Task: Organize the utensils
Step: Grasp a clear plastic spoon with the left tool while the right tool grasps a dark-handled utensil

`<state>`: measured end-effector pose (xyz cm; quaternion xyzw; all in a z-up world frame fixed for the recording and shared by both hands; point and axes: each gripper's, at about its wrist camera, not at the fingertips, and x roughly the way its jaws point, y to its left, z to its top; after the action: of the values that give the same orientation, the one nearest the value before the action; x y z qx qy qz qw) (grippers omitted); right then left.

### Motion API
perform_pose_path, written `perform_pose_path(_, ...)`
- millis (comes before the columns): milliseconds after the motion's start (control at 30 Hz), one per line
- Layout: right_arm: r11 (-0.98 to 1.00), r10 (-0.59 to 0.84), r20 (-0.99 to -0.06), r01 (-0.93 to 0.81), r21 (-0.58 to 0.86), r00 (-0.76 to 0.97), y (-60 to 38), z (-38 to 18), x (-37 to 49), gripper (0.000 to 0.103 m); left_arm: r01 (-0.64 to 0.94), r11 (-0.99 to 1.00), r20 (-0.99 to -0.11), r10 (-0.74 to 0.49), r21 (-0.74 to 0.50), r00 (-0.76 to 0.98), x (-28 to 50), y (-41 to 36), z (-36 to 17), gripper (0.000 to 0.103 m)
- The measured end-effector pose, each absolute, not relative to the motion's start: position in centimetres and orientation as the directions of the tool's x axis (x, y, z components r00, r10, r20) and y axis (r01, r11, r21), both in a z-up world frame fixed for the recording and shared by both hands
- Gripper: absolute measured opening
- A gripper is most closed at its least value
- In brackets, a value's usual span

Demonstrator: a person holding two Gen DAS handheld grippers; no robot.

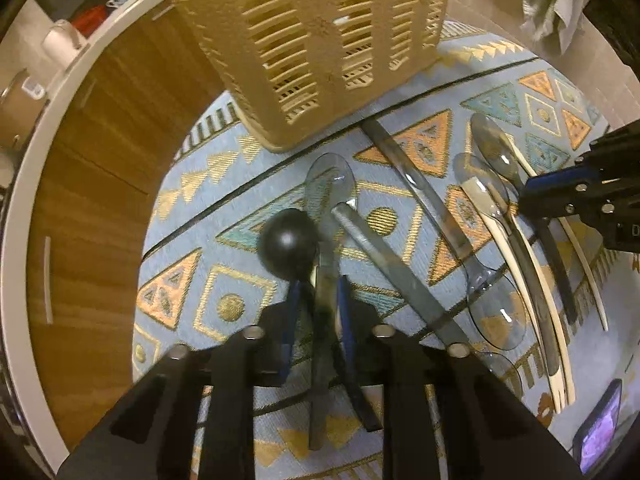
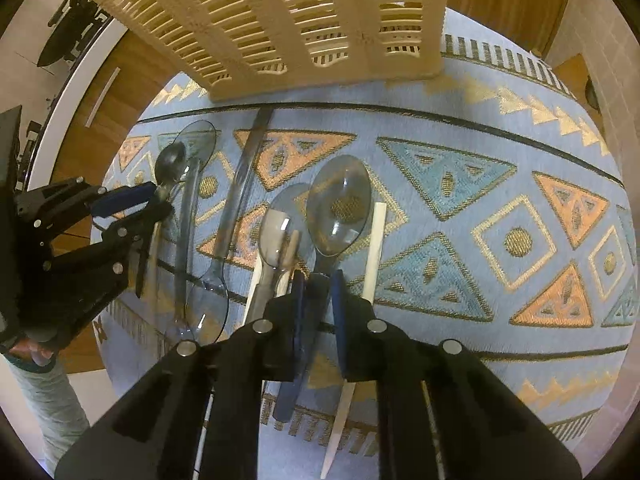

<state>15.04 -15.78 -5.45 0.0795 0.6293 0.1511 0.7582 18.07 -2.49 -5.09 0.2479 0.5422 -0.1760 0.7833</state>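
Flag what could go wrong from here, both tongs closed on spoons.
1. The left tongs pinch a dark spoon by its thin handle; a clear spoon and knife crowd it and may drag along.
2. The right tongs grip a clear spoon in a tight cluster; the white utensils beside it could shift.
3. Smooth handles may swivel before reaching the basket.

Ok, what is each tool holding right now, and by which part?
Left tool: dark metal spoon with round bowl, gripped at the neck. Right tool: clear smoky plastic spoon, gripped on its handle below the bowl.
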Motion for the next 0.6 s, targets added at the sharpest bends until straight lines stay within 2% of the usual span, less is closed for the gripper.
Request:
perform_pose_path(100,0.945,0.313,-0.934,-0.155,0.288,0.172,-16.2,-5.1,14.6,0.011,0.493,0.857,-0.935,-0.038,0.151,0.353,18.2,-1.7,-4.6,0.008)
perform_pose_path(133,0.946,0.308,-0.935,-0.161,0.282,0.175,-16.1,-5.0,14.5,0.011,0.463,0.878,-0.934,-0.058,0.12,0.352,18.4,-1.2,-4.3,0.002)
perform_pose_path(233,0.943,0.311,-0.931,-0.186,0.276,0.192,-16.0,-4.4,14.1,0.008,0.381,0.924,-0.932,-0.139,-0.001,0.335,18.7,1.1,-3.3,0.001)
perform_pose_path(300,0.943,0.304,-0.931,-0.201,0.265,0.202,-16.0,-4.0,13.8,0.004,0.338,0.941,-0.929,-0.147,-0.025,0.341,18.6,2.3,-3.1,0.001)
perform_pose_path(500,0.943,0.292,-0.938,-0.219,0.251,0.186,-15.4,-4.7,13.9,0.004,0.217,0.961,-0.907,-0.239,-0.17,0.348,17.9,6.4,-2.7,0.001)
perform_pose_path(600,0.939,0.31,-0.934,-0.211,0.271,0.179,-16.1,-4.9,13.6,0.005,0.174,0.963,-0.907,-0.253,-0.204,0.337,17.7,8.5,-2.8,0.002)
